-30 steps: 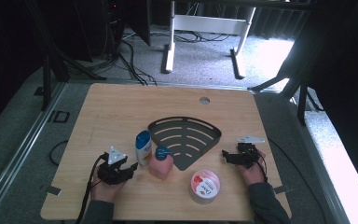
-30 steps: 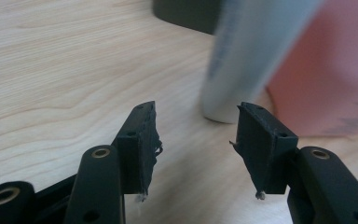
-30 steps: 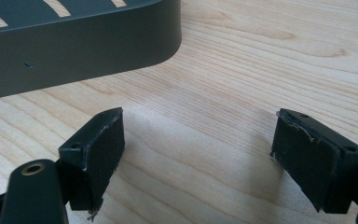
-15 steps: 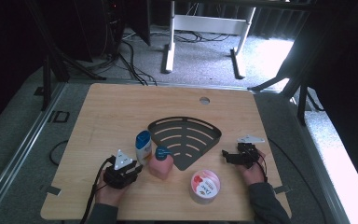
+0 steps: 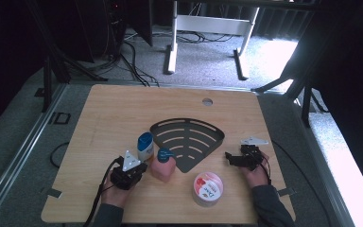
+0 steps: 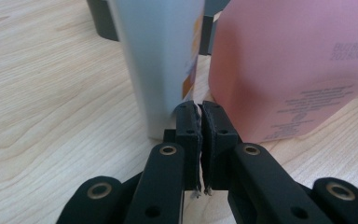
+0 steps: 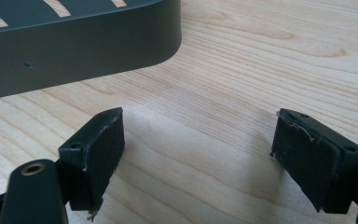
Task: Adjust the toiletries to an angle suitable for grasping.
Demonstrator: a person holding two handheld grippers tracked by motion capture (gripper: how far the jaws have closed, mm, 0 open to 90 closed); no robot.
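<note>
A white bottle with a blue cap (image 5: 145,145) and a pink bottle with a blue cap (image 5: 163,164) stand side by side at the table's front middle. My left gripper (image 5: 141,167) lies low on the wood just left of them. Its jaws have just been closing and are now shut, pad against pad, with nothing between them. In the left gripper view its tips (image 6: 201,109) point at the gap between the white bottle (image 6: 163,60) and the pink bottle (image 6: 298,65). My right gripper (image 5: 229,158) rests open near the dark slotted rack (image 5: 189,142), its pads (image 7: 198,144) apart over bare wood.
A round tub with a red and white lid (image 5: 207,188) stands near the front edge between the two hands. The rack's rounded corner (image 7: 74,46) lies just ahead of the right gripper. A hole (image 5: 207,101) sits near the table's far edge.
The left gripper's jaws have closed and the hand has edged slightly right toward the bottles. The right hand and the objects have not moved.
</note>
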